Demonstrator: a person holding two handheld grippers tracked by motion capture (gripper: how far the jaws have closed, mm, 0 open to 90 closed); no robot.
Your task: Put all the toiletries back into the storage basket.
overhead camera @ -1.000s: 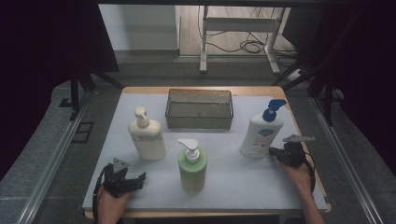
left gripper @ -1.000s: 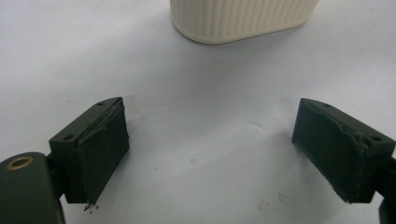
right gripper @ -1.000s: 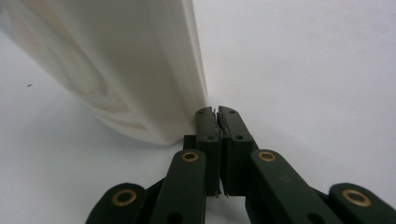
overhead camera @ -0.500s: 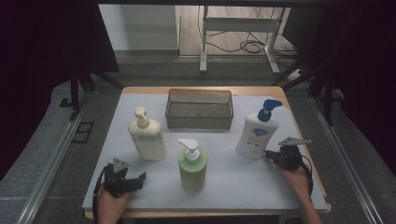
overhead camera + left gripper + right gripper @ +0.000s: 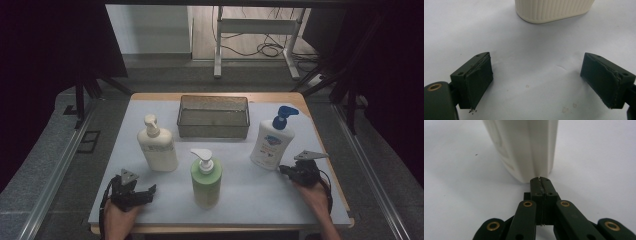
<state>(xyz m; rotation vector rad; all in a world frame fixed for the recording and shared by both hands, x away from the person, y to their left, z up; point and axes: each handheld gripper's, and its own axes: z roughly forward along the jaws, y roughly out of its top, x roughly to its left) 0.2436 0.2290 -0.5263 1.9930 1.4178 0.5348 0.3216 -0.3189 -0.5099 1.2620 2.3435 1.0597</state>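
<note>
As the high view now has it, the right gripper (image 5: 286,170) sits lower right, tips at the base of the white blue-pump bottle (image 5: 270,142); both have drifted left since a second ago, so a nudge seems under way. Left gripper (image 5: 142,191), lower left, unmoved.

Left gripper view: jaws spread wide over bare table (image 5: 531,62); cream bottle (image 5: 554,10) at top centre, apart.

Right gripper view: jaws pressed together, empty, tips against the bottle's lower edge, centre frame.
</note>
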